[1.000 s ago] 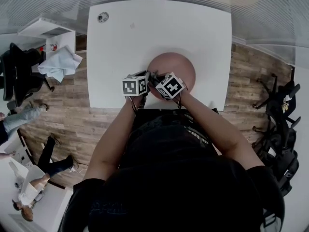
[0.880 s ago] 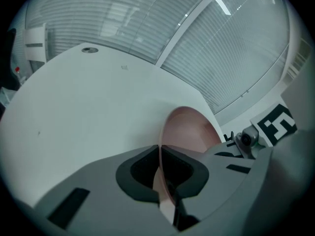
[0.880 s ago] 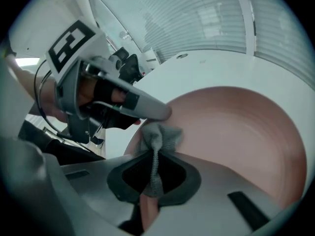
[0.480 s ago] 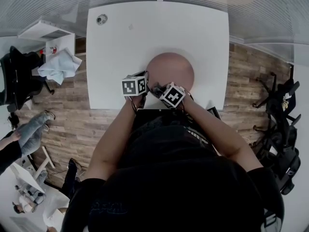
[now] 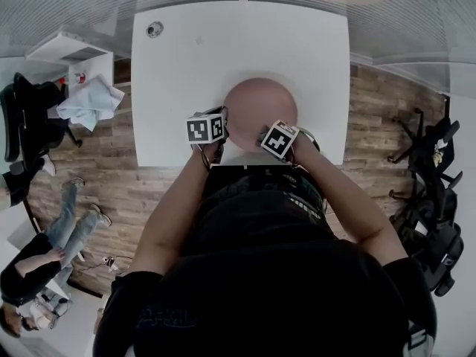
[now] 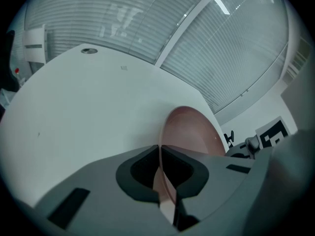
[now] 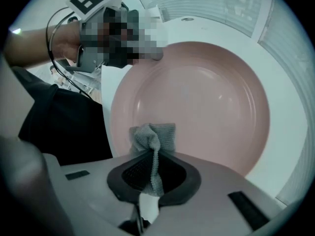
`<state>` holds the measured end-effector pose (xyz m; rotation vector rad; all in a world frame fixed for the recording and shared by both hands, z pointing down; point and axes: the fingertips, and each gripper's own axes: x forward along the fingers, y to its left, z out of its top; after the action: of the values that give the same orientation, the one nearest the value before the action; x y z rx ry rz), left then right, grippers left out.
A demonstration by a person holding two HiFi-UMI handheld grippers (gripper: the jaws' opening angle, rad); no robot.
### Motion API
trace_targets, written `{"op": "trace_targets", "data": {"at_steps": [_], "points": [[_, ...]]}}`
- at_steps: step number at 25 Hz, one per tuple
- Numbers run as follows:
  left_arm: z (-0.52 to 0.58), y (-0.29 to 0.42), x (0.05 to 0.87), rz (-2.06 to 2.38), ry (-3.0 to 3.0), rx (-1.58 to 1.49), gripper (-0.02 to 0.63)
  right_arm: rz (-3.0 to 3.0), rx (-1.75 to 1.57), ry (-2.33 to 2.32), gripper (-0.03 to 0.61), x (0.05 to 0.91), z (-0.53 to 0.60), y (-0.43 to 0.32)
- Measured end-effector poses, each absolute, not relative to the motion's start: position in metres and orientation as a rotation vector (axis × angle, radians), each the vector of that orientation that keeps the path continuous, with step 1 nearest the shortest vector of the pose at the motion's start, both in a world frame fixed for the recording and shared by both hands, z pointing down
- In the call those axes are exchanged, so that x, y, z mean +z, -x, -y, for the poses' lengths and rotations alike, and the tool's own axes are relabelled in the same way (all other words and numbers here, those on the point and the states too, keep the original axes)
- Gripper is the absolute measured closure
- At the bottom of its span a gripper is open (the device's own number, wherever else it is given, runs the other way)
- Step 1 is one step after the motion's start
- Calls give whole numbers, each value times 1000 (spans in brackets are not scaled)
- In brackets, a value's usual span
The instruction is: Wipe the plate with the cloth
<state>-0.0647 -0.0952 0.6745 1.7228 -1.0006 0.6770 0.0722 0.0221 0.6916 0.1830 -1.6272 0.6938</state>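
Pink plate (image 7: 197, 102) spreads up and right from the grey cloth (image 7: 153, 137) pinched in the right gripper (image 7: 150, 178); left gripper (image 6: 162, 173) clamps its rim, upper left.

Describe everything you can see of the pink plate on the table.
The plate is round, pale pink, smooth and slightly glossy, with a shallow well and a broad rim. It holds nothing. It sits on the white table near the person's edge. The left gripper is clamped on its rim; the grey cloth in the right gripper meets its near rim.
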Motion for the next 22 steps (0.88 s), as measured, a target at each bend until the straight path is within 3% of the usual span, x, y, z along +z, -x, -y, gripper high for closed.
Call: {"op": "trace_targets", "data": {"at_steps": [10,22], "points": [[94,63,676,989,-1736,704,584,1564,496,-427,542,695,61,-125],[93,65,677,998,-1729,702,584,1729,339,-589,543,691,149,-83]]}}
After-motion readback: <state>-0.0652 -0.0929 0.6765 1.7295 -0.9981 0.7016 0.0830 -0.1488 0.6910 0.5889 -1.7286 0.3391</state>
